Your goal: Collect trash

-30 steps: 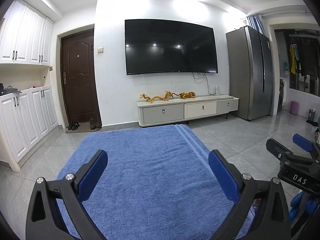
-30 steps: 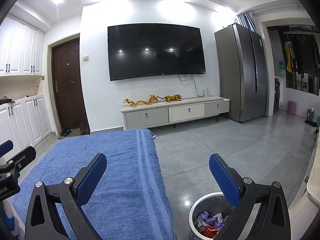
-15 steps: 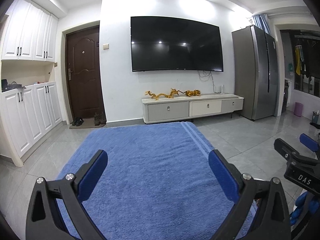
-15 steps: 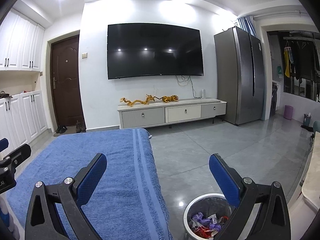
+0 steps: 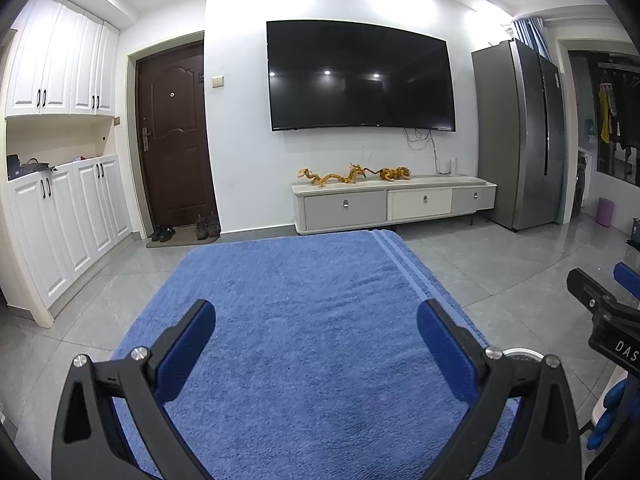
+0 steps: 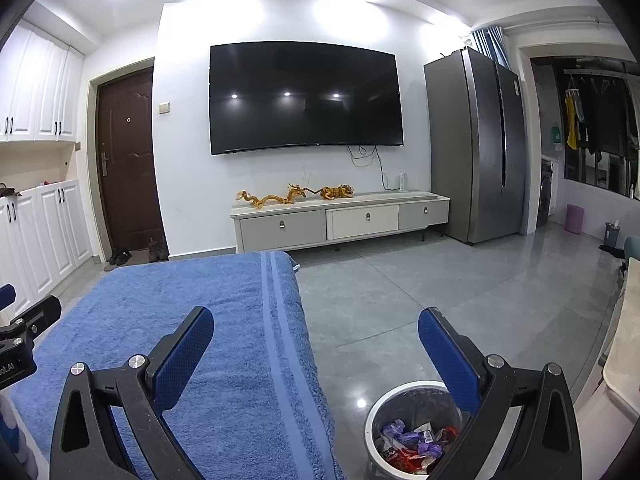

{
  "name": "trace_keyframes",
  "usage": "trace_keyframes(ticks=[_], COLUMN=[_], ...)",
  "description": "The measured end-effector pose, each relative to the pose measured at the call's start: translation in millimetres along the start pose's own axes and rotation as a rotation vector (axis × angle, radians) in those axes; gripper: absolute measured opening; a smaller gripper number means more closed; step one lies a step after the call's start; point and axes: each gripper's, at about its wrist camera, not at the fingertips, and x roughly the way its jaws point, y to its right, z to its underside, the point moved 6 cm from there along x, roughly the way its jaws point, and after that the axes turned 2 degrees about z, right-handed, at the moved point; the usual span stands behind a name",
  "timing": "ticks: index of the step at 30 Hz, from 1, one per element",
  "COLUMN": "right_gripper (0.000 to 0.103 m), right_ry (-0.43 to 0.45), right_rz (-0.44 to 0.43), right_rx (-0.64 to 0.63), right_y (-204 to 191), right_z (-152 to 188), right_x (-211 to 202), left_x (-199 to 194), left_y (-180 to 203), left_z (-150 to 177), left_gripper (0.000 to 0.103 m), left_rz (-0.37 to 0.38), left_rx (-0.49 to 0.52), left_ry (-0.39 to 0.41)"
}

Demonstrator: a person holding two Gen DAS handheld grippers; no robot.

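Black gripper frames, blue textured pads (image 5: 188,344), silver screws, white "DAS" lettering.

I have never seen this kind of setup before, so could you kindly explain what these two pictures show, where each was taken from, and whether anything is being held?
There is no robot here: a person carries a hand-held claw in each hand, and each has a wide-angle camera looking forward along its two blue-padded fingers. One picture comes from the left claw, the other from the right claw. Both are open and hold nothing. Below them lies a blue towel spread over a surface, with no trash visible on it. Beside it on the floor, under the right claw, stands a waste bin already containing wrappers. Behind are a television and a low cabinet.
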Motion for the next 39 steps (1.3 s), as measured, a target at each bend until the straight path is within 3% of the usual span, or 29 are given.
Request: trace_keyframes(ticks=[39], right_gripper=[0.103], right_ry=[-0.021], right_rz=[0.074], right_rx=[0.006], right_y=[18], right_z=[6], right_x=[18], left_x=[17], left_y=[-11], left_z=[4], left_gripper=[0.102], left_rz=[-0.011], left_rx=[-0.016], left_ry=[-0.03])
